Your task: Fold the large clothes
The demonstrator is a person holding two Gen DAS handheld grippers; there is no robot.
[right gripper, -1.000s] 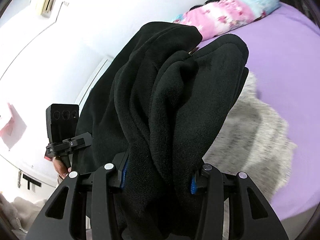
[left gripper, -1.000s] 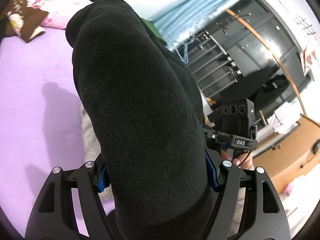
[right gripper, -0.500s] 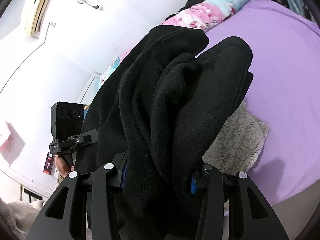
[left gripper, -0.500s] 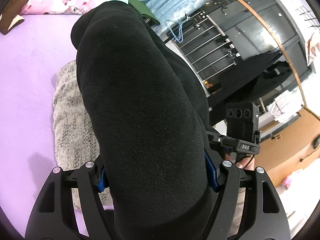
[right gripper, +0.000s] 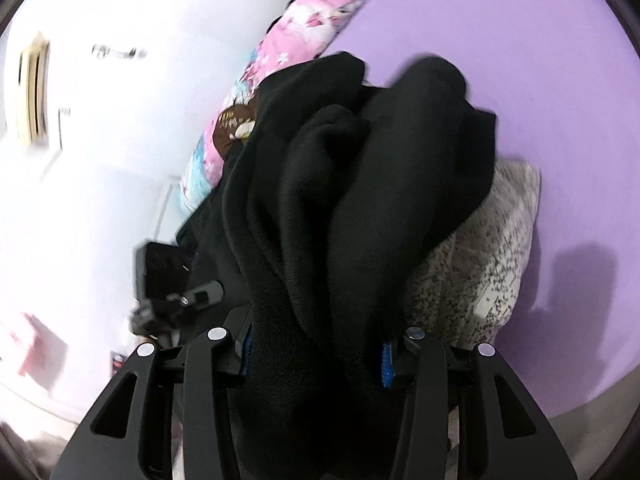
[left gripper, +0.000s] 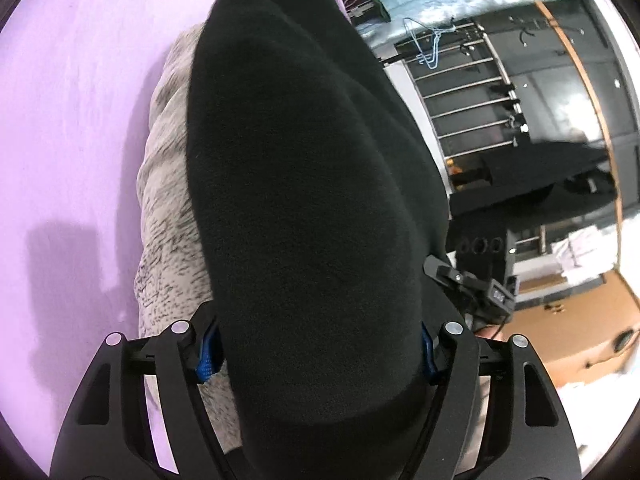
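**Two grips, one fleece, coming down onto the bed**

Both of our grippers are clamped on the same black fleece, and over the last second the whole bundle has dropped toward the purple bed. A second ago the left view showed pillows and a wide stretch of sheet past the cloth; now the sheet fills the left side and the grey speckled garment lies right under the fleece, far larger in view than before. The right view tells the same story: the grey garment has swung in just beside and below the black folds, and our shadow now falls on the sheet next to it.

Our left gripper has its blue pads pressed against a thick, smooth roll of fleece that fills the jaws. Our right gripper is closed on a more bunched, many-layered end of the fleece; that grip looks unchanged. The left tool shows at the far side of the cloth in the right view, so we hold the fleece slung between the two tools.

We judge this to be the laying-down step: the fleece is still off the sheet, hanging over the grey garment. The risk we see is setting it down on that garment instead of on bare sheet, and the bunched right end will need spreading before any clean fold.
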